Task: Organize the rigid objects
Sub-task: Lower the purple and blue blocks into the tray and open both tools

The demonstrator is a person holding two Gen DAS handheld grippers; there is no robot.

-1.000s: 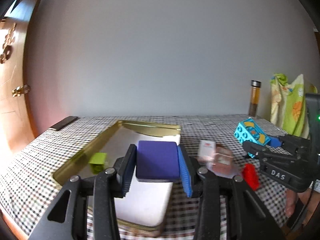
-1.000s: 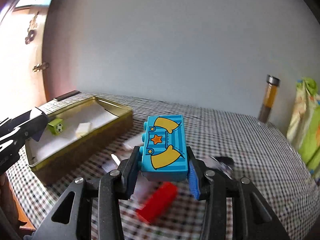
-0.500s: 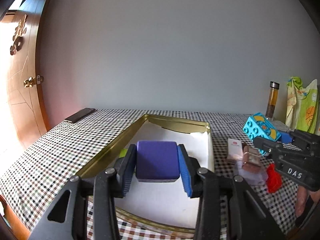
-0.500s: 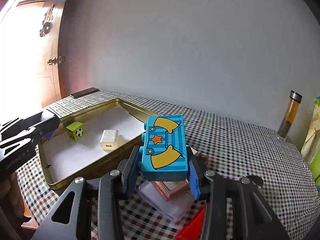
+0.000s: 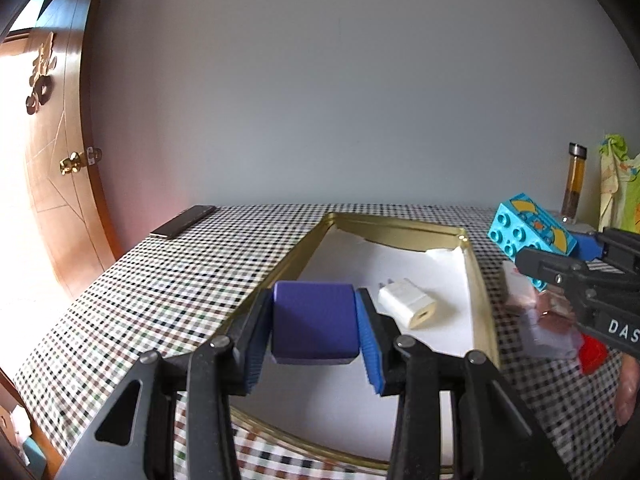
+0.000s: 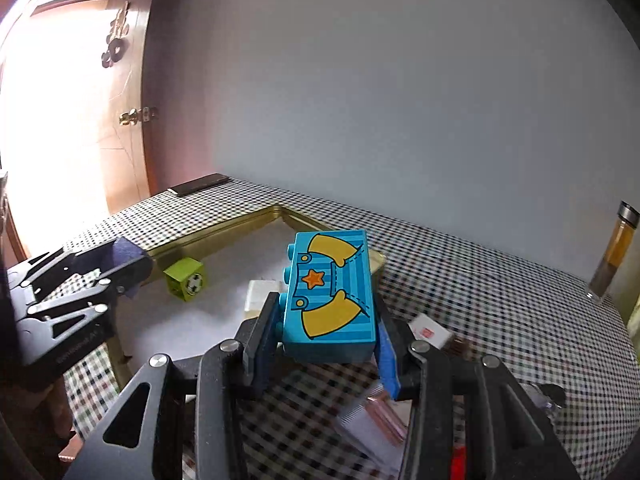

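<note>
The left gripper [image 5: 316, 332] pinches a purple block [image 5: 314, 326] just above the near end of the gold tin [image 5: 478, 280], while the right gripper [image 6: 326, 340], clamping a blue toy brick [image 6: 332, 300], hangs beside the tin's right wall.

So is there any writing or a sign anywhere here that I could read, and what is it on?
"DAS": white letters on the black body of the right tongs, cut off by the picture edge.
Faint print on the left tongs: too blurred to read.
Red mark on the small white card: too small to read.
</note>
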